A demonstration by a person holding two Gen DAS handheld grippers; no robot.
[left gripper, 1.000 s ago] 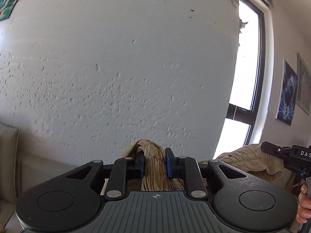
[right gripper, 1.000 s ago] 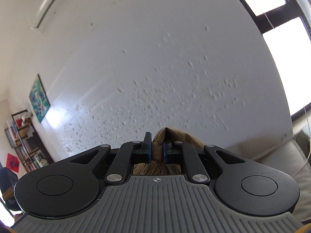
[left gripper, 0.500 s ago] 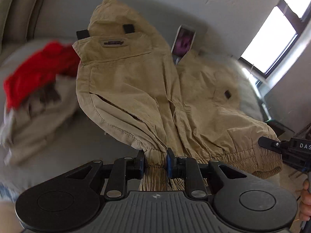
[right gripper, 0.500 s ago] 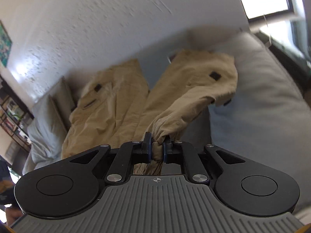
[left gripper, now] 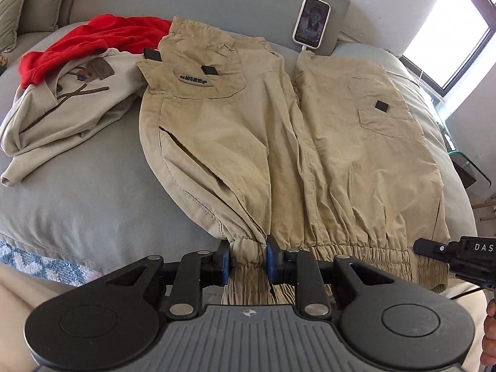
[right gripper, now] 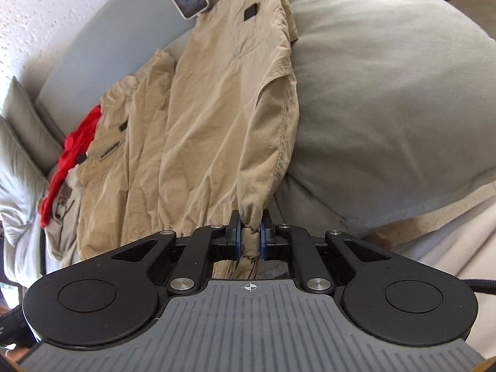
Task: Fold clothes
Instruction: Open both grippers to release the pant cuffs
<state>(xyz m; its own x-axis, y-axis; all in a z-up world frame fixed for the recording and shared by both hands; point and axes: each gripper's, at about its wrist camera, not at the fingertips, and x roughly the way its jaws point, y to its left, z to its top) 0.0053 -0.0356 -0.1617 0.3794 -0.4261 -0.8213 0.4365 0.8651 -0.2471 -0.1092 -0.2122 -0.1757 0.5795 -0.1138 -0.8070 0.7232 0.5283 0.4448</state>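
Tan cotton trousers (left gripper: 279, 142) spread flat on grey sofa cushion (left gripper: 93, 192), left gripper (left gripper: 247, 262) just easing wider with elastic waistband (left gripper: 356, 252) between its pads, right gripper (right gripper: 250, 238) clenched on waistband's other end, red garment (left gripper: 90, 40) nearby.

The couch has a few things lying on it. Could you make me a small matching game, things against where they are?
Things:
1. khaki jacket
2. red garment
3. phone
4. cream sweatshirt

Places:
A. propped against the couch back
B. partly under the red one
C. spread flat, hem in both grippers
D. bunched at the far left

Pairs: 1-C, 2-D, 3-A, 4-B
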